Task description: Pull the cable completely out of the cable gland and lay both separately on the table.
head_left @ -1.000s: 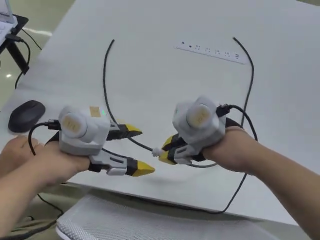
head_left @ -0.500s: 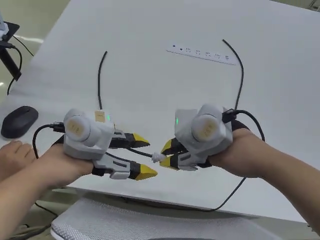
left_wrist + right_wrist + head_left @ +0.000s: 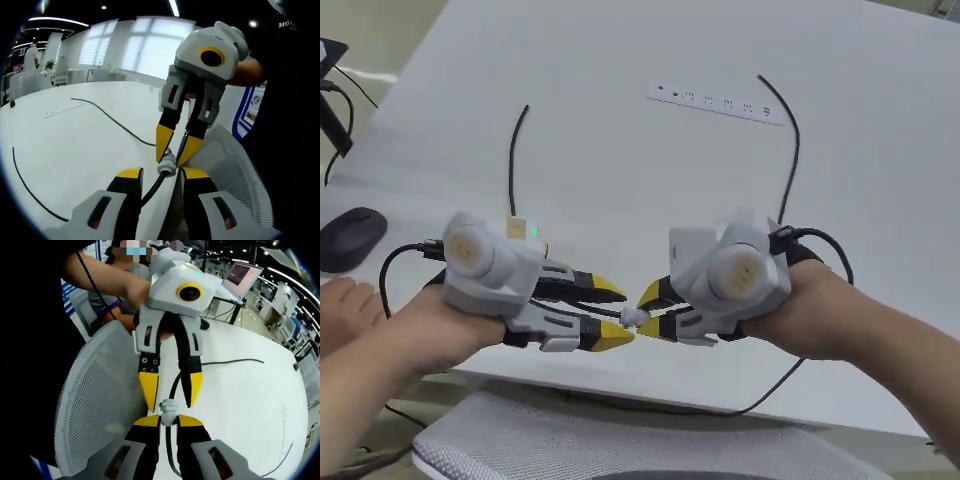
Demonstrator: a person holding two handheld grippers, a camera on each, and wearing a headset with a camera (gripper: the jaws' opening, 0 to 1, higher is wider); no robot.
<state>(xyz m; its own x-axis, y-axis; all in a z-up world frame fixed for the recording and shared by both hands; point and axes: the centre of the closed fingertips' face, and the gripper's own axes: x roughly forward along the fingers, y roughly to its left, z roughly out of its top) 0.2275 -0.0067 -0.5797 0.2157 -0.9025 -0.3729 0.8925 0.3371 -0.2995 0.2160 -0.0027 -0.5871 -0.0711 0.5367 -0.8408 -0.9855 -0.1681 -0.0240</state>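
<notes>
Compared with one second ago, the left gripper (image 3: 615,314) has come closer to the right gripper (image 3: 646,312). Its jaws stood wide apart then. Now they are narrower and stand on both sides of the cable (image 3: 512,170). The right gripper had the cable gland (image 3: 633,318) at its tips then, and it has it still.

The two grippers meet near the front edge of the table (image 3: 620,60), and a mesh chair (image 3: 570,440) is just below that edge. Behind the grippers the white top lies open as far as the power strip (image 3: 720,102). Another black cord (image 3: 797,140) curves down the right side. A mouse (image 3: 350,238) lies near the left edge, well apart from the work.

In the left gripper view, the left gripper is partly open. The cable runs between its yellow tips, just beside the cable gland, and there is some room next to it, so it is not pinched. In the right gripper view, the right gripper is almost closed and pinches the cable gland at its tips. The cable goes through the cable gland, and a short end passes down between the right jaws.
</notes>
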